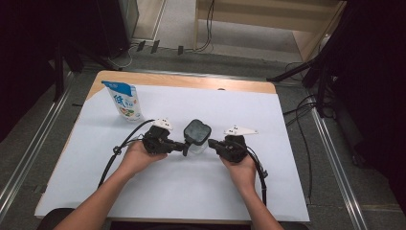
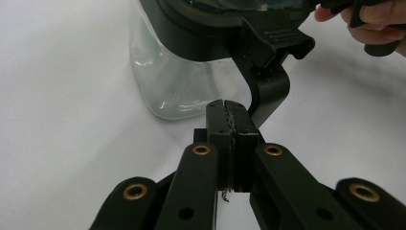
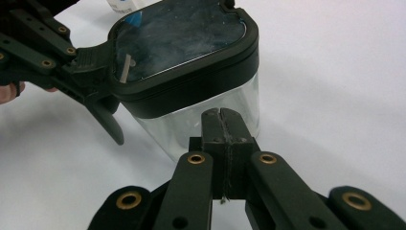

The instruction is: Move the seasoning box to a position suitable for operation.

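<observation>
High view showed the clear container (image 1: 197,136) with its dark lid (image 1: 197,130) standing mid-table on the white sheet (image 1: 191,191), flanked by the left gripper (image 1: 184,149) and right gripper (image 1: 212,143), both with jaws closed on nothing. The left tip sat at the lid's side latch (image 2: 268,81), so the step looked like unclipping the lid; next would call for levering that latch up while the right braced the wall. A pouch (image 1: 125,100) stood well apart, leaving free room on all 4 sides.

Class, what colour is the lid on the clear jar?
Black lid, clearest in the right gripper view.
</observation>
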The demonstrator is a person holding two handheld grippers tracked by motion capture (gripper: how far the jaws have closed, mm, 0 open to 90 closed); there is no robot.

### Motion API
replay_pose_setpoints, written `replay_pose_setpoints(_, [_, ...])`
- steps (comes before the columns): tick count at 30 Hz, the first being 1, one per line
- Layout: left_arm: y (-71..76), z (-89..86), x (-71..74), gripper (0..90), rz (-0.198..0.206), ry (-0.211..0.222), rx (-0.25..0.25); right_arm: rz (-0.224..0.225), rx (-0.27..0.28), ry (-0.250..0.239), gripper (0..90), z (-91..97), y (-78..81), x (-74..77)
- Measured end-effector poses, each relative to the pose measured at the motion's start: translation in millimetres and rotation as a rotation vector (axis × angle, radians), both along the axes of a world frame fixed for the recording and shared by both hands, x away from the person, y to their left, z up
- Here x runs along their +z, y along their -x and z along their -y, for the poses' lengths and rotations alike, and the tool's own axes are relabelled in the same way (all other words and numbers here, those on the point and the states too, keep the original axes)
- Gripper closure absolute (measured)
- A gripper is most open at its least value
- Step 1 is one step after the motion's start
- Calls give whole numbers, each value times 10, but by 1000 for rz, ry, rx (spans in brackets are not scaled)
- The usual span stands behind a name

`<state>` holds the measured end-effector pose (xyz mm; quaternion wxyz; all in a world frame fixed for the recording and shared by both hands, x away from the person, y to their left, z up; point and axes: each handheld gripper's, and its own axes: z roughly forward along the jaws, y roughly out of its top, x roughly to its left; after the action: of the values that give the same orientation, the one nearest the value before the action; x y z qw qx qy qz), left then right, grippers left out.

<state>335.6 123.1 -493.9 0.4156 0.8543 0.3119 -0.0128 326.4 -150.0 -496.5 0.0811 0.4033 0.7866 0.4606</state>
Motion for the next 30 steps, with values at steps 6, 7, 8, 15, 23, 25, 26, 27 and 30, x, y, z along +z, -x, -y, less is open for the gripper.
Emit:
replay_pose_setpoints(6, [55,24,5,900,0,9,17,-17,10,1,900,2,-41,-12])
replay_pose_setpoints(7, [66,36,5,900,-2,12,16,-18,10,1,900,1,-45,-15])
replay_pose_setpoints(8, [74,43,6,900,0,11,16,-19,8,0,900,-5,-57,-15])
replay_pose_setpoints(15, [140,111,27,900,9,16,22,-43,9,-9,900,-23,-125,6])
replay_pose_setpoints(23, [185,238,15,900,18,17,13,-23,4,-6,900,-67,-200,12])
replay_pose_setpoints(25, [187,265,11,900,22,14,5,-19,7,3,900,-79,-195,0])
replay_pose_setpoints(26, [185,271,8,900,21,13,0,-19,7,6,900,-82,-194,-5])
replay_pose_setpoints(27, [179,271,3,900,22,9,-3,-24,9,2,900,-80,-195,-8])
replay_pose_setpoints(30, [171,234,8,900,14,-11,-15,-21,6,3,900,-60,-178,8])
